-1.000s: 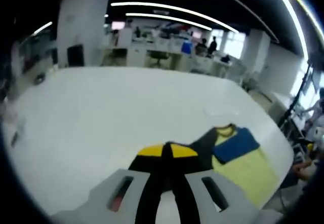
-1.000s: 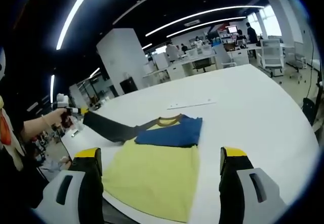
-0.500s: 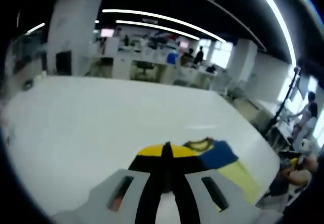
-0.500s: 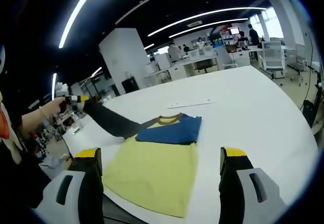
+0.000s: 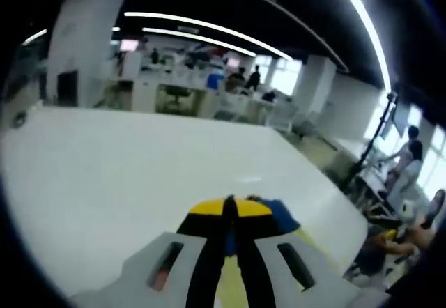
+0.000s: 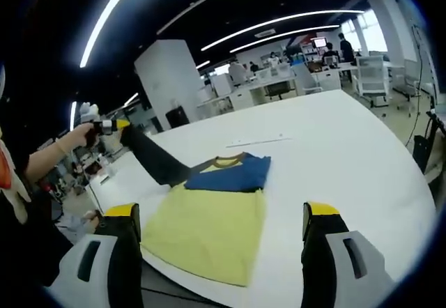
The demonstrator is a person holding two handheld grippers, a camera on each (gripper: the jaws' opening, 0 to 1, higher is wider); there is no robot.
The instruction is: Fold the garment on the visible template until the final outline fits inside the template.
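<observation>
While lifted by its dark sleeve [image 6: 155, 160] | shirt [image 6: 209, 224] on white table [image 6: 348, 162], soft, limp | left gripper [image 5: 231, 207] clenched on sleeve | right gripper [image 6: 221, 223] released, hovering | grip hems, cuffs

right gripper [image 6: 221, 228] jaws apart | garment [image 6: 209, 214] on table [image 6: 334, 148] — dark sleeve [image 6: 153, 158] lifted by left gripper [image 6: 111, 125]

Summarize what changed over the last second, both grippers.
Left gripper, shut on the dark sleeve, has lifted it higher off the table; the sleeve now slopes more steeply. Right gripper stays open, hovering apart from the garment. Blue sleeve stays folded across the yellow body.
</observation>
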